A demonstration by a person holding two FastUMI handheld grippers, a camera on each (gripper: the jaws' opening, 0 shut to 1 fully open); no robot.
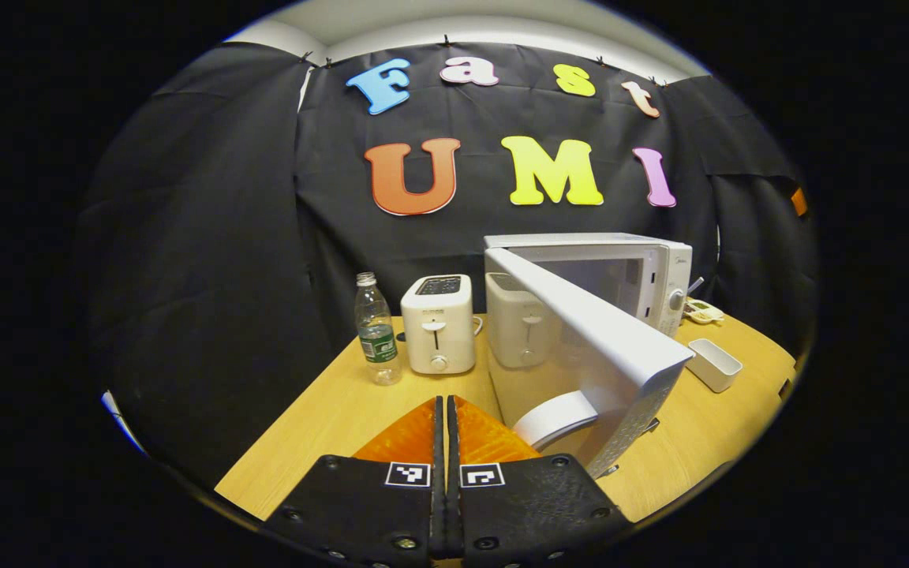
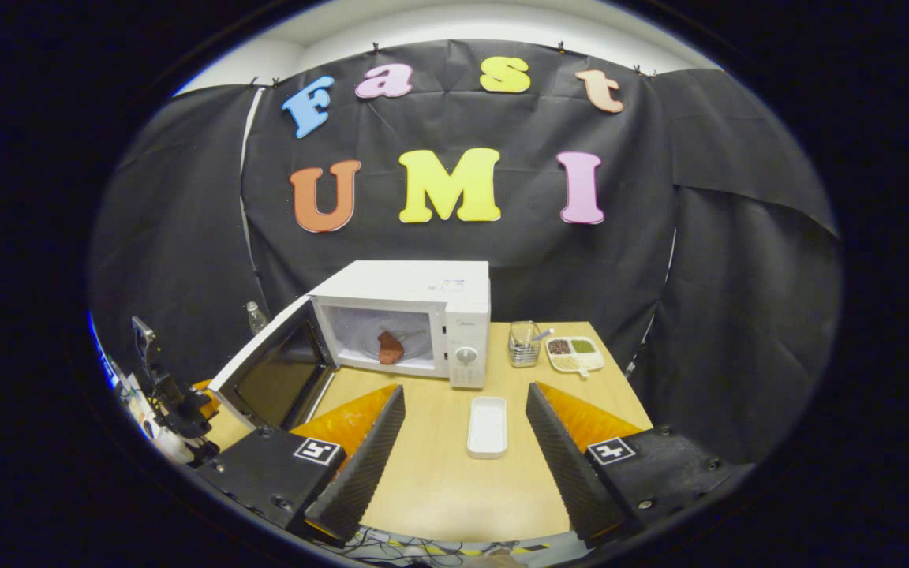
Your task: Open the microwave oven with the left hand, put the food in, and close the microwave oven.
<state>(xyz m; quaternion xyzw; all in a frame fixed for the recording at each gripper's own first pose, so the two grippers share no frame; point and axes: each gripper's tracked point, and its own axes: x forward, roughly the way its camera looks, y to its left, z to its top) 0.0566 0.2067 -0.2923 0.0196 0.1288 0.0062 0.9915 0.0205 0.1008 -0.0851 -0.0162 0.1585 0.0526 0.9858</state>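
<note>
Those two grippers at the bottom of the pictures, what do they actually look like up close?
Each gripper has two wedge-shaped fingers on dark, textured blocks studded with screws. Every block carries a small square black-and-white marker. On the right gripper the fingers' inner faces are ridged like foam. The left gripper has the same blocks and markers.

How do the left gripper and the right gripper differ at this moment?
The left gripper has its fingers pressed together with nothing between them; the right gripper is wide open. The left gripper sits beside the open microwave door; the right gripper faces the empty white tray. Neither holds anything.
</note>
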